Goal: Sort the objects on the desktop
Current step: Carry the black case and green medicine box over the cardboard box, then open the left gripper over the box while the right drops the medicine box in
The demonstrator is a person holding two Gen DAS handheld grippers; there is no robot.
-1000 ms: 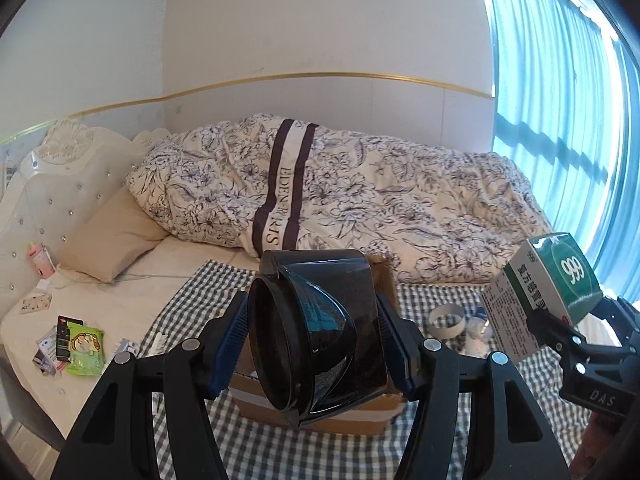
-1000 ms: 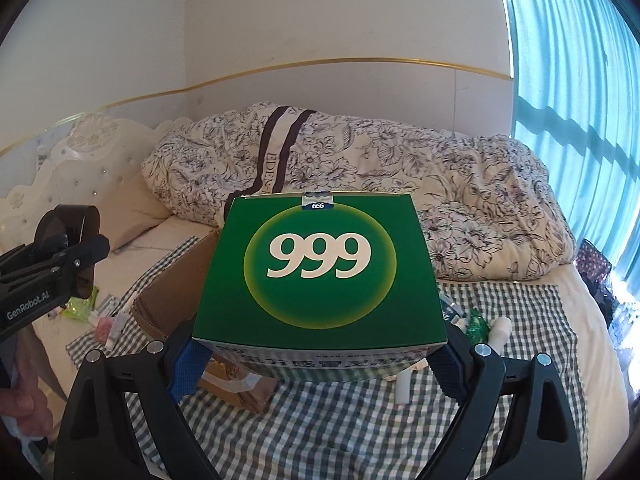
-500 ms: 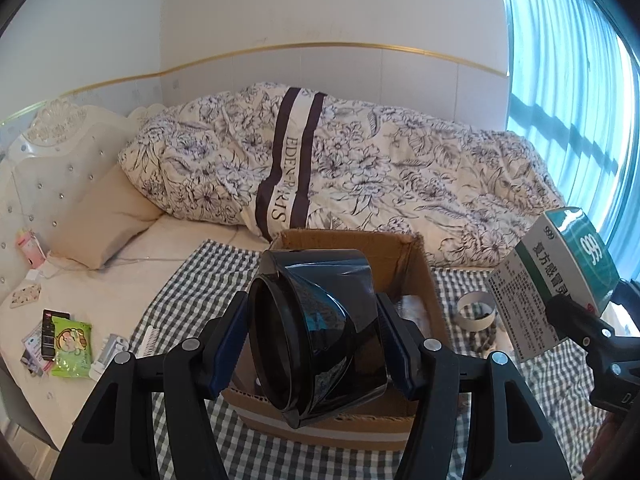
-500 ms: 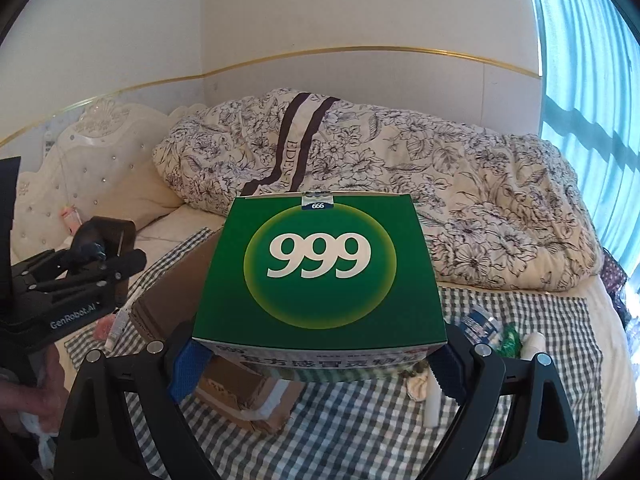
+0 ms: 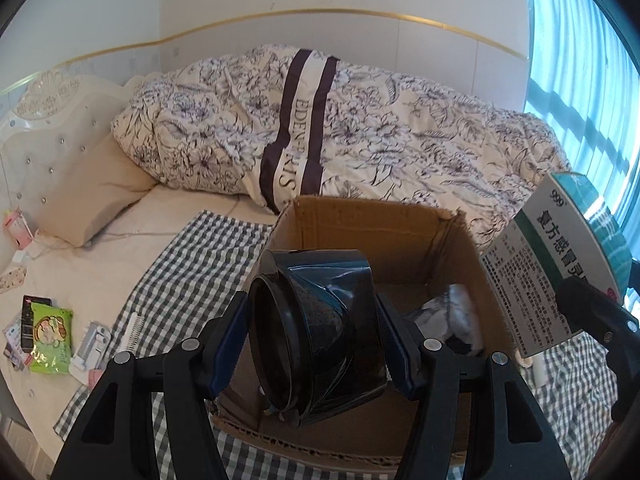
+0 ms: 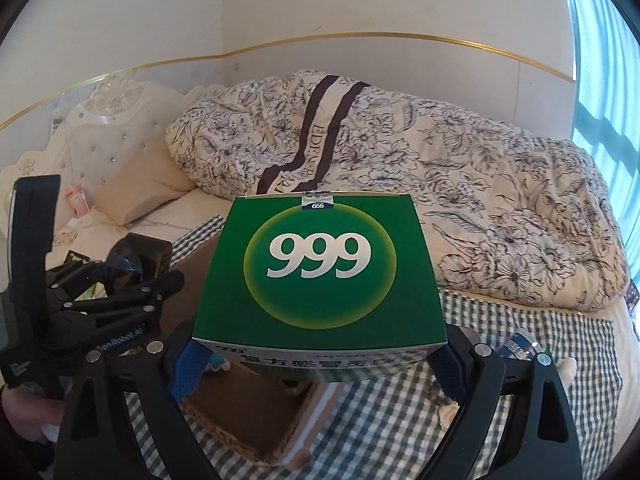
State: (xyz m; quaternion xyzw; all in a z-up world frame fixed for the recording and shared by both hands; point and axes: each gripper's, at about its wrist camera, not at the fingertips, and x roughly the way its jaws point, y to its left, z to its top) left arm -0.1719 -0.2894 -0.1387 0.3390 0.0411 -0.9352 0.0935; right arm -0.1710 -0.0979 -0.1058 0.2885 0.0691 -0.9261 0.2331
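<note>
Delivery step: our left gripper (image 5: 310, 340) clenches a black holder (image 5: 316, 336) between its fingers, above the carton (image 5: 360, 220) ahead; our right gripper (image 6: 318, 354) clenches the green box (image 6: 320, 268). Next, we judge, lower and release into the carton.

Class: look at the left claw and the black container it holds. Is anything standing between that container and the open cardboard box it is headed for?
Nothing visible blocks it. The black container, clamped in the left claw, hangs over the open cardboard box. The flaps are open; crumpled items lie inside toward the right.
</note>
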